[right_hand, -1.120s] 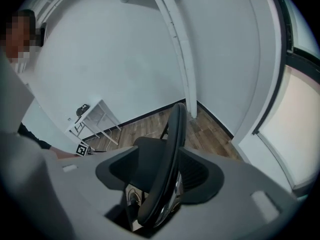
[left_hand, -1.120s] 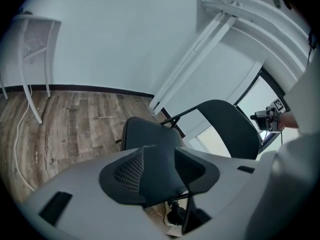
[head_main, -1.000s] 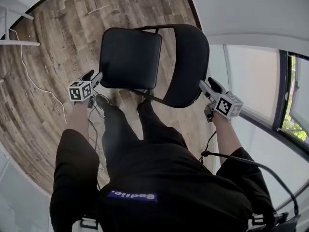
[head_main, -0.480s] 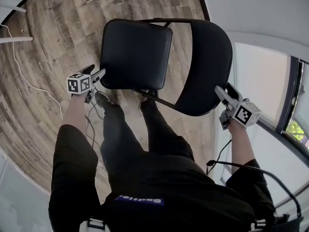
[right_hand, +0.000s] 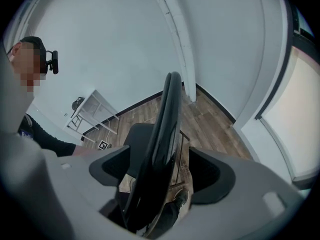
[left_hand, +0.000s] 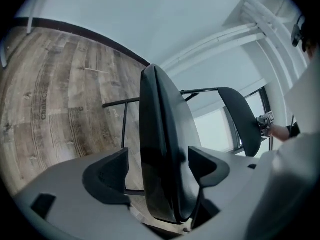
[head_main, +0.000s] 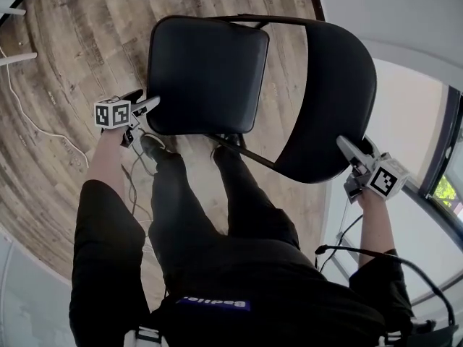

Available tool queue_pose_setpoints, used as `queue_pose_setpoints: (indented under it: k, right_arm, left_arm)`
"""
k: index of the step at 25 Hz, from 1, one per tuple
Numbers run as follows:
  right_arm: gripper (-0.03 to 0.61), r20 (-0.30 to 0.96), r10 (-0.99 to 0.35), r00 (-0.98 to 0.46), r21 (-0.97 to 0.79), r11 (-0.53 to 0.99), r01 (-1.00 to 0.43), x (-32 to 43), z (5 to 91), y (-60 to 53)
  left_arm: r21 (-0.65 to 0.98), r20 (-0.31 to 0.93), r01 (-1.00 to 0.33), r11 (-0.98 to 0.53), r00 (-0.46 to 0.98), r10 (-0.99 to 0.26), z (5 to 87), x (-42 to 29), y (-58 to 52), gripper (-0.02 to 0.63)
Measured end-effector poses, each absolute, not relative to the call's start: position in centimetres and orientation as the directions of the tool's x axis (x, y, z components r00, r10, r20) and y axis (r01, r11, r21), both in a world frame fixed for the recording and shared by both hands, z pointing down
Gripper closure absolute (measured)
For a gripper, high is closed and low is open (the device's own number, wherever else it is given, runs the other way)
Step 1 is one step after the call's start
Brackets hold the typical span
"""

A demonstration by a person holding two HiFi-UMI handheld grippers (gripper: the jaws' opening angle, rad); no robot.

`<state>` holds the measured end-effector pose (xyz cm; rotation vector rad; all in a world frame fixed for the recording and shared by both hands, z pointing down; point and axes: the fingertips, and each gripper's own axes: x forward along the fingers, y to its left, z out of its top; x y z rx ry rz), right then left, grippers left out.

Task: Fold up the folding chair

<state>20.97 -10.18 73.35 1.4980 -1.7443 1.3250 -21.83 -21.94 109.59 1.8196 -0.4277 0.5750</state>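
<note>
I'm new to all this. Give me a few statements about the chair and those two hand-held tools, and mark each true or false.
1. The seat lies between the left gripper's jaws. True.
2. The right gripper's jaws straddle a metal leg. False: the backrest stands edge-on between them.
3. Both grippers' jaws are shut tight. False: both pairs stand apart, having just been opening.
4. The floor is wooden planks. True.
5. The seat is folded flat against the backrest. False: it sticks out from it, with floor showing between them.

One chair (head_main: 208, 74); left claw (head_main: 147, 100), right claw (head_main: 354, 145) (two).
</note>
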Motion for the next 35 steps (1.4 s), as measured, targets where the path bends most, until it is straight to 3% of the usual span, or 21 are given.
queue_pose_setpoints:
  k: [6, 11, 13, 15, 22, 35]
  right_arm:
    - [0.242, 0.858, -0.417, -0.300, -0.357, -0.065, -0.932, 20.8, 75.1, -10.4]
    - [0.263, 0.861, -0.377, -0.342, -0.389, -0.053, -0.920, 20.6, 76.5, -9.5]
    - [0.318, 0.864, -0.364, -0.347, -0.382, -0.025, -0.924, 20.4, 76.5, -9.5]
    - [0.435, 0.866, -0.357, -0.350, -0.378, -0.010, -0.926, 20.0, 76.5, -9.5]
    - [0.492, 0.841, -0.395, -0.369, -0.419, -0.045, -0.907, 19.9, 75.9, -10.0]
    - [0.499, 0.866, -0.379, -0.326, -0.367, -0.039, -0.929, 19.8, 71.5, -10.2]
  left_arm:
    - [0.879, 0.453, -0.423, -0.219, 0.885, 0.109, 111.0, -20.5, -21.5, 0.259]
    - [0.911, 0.395, -0.369, -0.186, 0.909, 0.134, 111.5, -19.8, -21.2, 0.261]
    - [0.915, 0.383, -0.357, -0.188, 0.915, 0.126, 111.5, -19.2, -21.3, 0.261]
    - [0.920, 0.371, -0.346, -0.185, 0.921, 0.119, 110.9, -17.9, -21.2, 0.264]
    - [0.890, 0.444, -0.430, -0.152, 0.893, 0.072, 110.1, -17.1, -20.6, 0.267]
    - [0.842, 0.528, -0.513, -0.167, 0.847, 0.058, 103.8, -14.1, -19.2, 0.268]
